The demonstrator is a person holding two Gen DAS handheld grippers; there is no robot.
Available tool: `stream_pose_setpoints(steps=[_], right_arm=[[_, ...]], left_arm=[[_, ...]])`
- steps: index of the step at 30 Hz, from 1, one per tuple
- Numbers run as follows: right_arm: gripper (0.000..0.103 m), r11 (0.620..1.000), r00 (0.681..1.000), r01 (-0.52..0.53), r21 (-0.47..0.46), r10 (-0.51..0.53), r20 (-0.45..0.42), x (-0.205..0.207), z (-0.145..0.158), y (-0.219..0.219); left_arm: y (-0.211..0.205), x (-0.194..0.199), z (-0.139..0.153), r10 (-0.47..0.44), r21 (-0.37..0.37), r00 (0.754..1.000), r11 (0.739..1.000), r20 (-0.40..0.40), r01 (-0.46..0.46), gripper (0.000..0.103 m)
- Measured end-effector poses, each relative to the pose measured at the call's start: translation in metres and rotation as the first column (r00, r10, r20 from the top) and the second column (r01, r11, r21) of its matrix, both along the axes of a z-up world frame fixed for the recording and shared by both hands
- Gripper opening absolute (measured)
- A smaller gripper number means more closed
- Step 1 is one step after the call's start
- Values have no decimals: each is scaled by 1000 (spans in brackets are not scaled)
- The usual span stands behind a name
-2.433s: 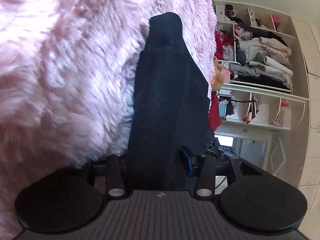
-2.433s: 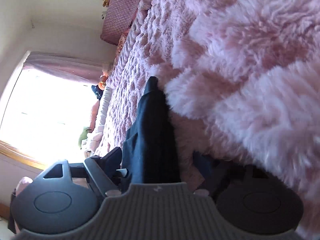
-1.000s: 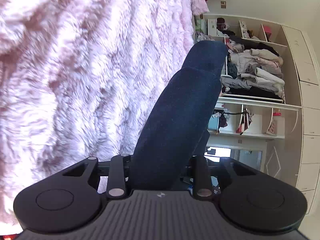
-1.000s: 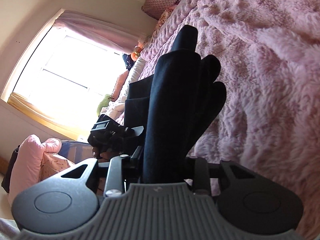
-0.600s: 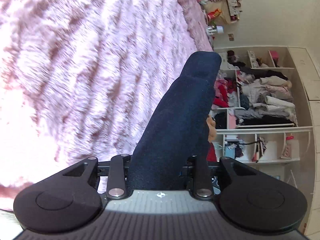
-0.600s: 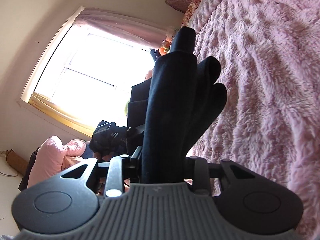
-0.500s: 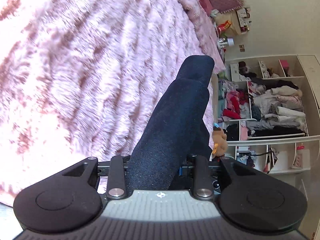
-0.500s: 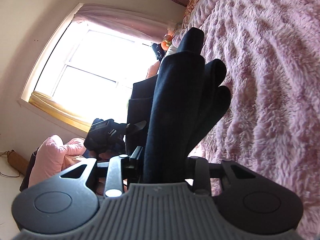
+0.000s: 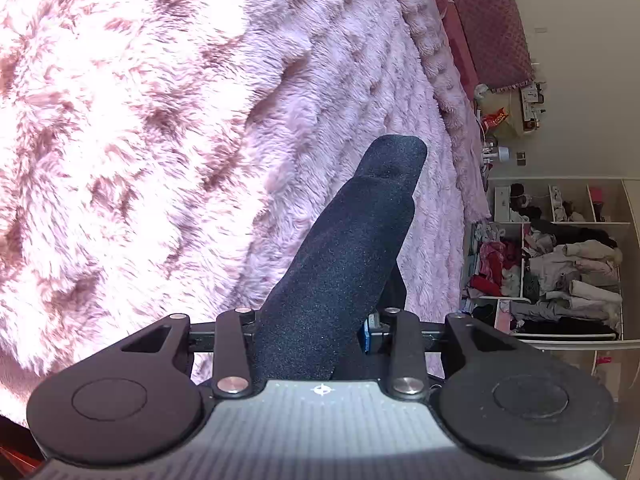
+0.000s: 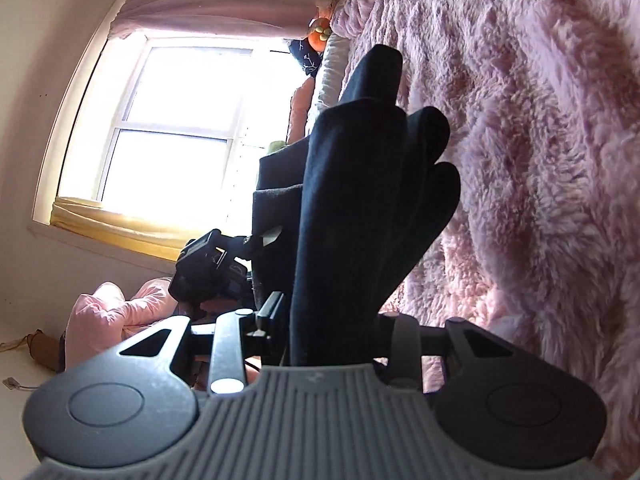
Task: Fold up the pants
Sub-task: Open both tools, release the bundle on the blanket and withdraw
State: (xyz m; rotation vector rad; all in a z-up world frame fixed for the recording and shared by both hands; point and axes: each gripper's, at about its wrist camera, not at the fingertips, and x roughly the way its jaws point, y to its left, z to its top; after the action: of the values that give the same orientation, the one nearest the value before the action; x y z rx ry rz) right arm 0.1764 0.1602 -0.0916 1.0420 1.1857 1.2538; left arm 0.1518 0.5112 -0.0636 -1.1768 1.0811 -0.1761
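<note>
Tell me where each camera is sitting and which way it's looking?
Left wrist: sits on the left gripper, looking along the dark pants over the pink fuzzy blanket toward the clothes shelves.
Right wrist: sits on the right gripper, looking along the pants toward the window; the other gripper shows beyond.
Shared: pants and blanket.

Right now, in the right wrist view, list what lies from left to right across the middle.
Bright window with pink curtain → the other black handheld gripper → dark navy folded pants → fluffy pink blanket.
</note>
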Motion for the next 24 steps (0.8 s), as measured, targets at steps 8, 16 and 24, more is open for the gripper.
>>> stream_pose_setpoints(steps=[8, 16, 24], right_arm=[[48, 1000, 986, 1, 15, 1, -165, 8, -74, 26], [56, 997, 990, -71, 4, 71, -119, 12, -70, 24], [56, 949, 985, 58, -309, -4, 170, -17, -20, -35]], left_arm=[[31, 10, -82, 10, 30, 999, 1000, -52, -8, 49], [77, -40, -105, 392, -164, 903, 916, 179, -365, 63], [43, -113, -3, 480, 329, 797, 734, 367, -594, 68]])
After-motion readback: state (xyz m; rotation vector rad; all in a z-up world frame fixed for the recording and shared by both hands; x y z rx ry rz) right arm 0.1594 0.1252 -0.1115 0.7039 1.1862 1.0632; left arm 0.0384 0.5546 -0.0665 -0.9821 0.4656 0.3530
